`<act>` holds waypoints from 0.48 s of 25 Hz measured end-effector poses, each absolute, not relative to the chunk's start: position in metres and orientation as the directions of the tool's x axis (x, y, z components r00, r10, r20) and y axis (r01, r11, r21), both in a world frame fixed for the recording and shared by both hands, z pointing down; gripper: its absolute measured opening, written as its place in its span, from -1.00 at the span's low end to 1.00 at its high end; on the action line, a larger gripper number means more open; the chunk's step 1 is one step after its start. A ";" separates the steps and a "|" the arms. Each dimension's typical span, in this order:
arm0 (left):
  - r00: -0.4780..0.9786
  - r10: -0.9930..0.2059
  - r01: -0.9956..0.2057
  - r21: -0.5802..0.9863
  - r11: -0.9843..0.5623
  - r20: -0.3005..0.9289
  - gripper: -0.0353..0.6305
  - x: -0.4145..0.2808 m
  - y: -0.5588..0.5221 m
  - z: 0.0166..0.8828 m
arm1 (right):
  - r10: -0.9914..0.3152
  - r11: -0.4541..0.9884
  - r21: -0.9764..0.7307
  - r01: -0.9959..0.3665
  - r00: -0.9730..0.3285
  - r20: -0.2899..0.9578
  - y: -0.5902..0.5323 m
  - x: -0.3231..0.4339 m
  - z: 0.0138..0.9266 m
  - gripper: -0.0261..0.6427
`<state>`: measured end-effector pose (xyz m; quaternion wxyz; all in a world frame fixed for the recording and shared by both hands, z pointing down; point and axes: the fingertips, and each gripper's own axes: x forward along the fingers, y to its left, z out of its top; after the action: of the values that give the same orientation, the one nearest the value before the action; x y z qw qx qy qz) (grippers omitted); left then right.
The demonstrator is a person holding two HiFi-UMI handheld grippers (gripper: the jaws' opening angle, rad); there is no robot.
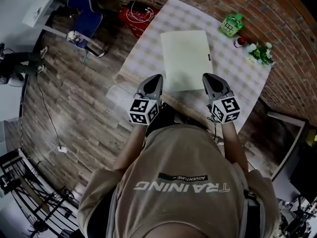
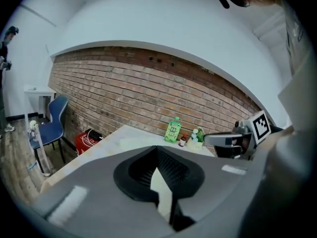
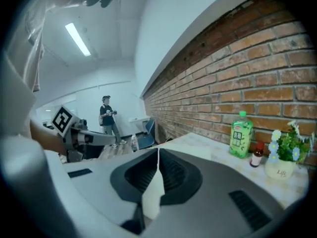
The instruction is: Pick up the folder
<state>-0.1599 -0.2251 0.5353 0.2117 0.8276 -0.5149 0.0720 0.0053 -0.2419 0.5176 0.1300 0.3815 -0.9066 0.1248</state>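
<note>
The folder (image 1: 185,58) is a pale, plain rectangle lying flat on the checked tablecloth (image 1: 237,76), its near edge at the table's front. My left gripper (image 1: 154,78) hovers just off the folder's near left corner, and my right gripper (image 1: 208,78) off its near right corner. Both are shut with nothing between the jaws, and neither touches the folder. In the left gripper view the shut gripper (image 2: 158,158) points over the folder (image 2: 143,143), with the other gripper (image 2: 230,141) at the right. In the right gripper view the shut gripper (image 3: 157,155) faces the folder (image 3: 200,150).
At the table's far right stand a green bottle (image 1: 231,25), a small brown bottle (image 1: 239,41) and a pot of flowers (image 1: 260,53), against a brick wall. A red box (image 1: 137,15) and a blue chair (image 1: 84,16) are on the floor at the left. A person (image 3: 106,114) stands far back.
</note>
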 end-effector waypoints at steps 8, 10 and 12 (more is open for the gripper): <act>0.590 -0.724 -0.807 0.304 -0.507 0.357 -0.88 -0.174 -0.279 0.552 | -0.728 0.600 0.007 -0.800 -0.542 0.419 -0.287 -0.023 0.515 -0.89; 0.605 -0.703 -0.796 0.298 -0.527 0.374 -0.88 -0.172 -0.288 0.556 | -0.720 0.600 0.042 -0.799 -0.516 0.465 -0.287 -0.019 0.525 -0.89; 0.613 -0.689 -0.790 0.304 -0.533 0.386 -0.88 -0.170 -0.295 0.561 | -0.710 0.595 0.048 -0.802 -0.497 0.499 -0.288 -0.012 0.533 -0.89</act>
<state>-0.1699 -0.2951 0.5607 0.2289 0.8685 -0.4257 0.1101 -0.0122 -0.2877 0.5335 0.2415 0.4398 -0.8597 0.0958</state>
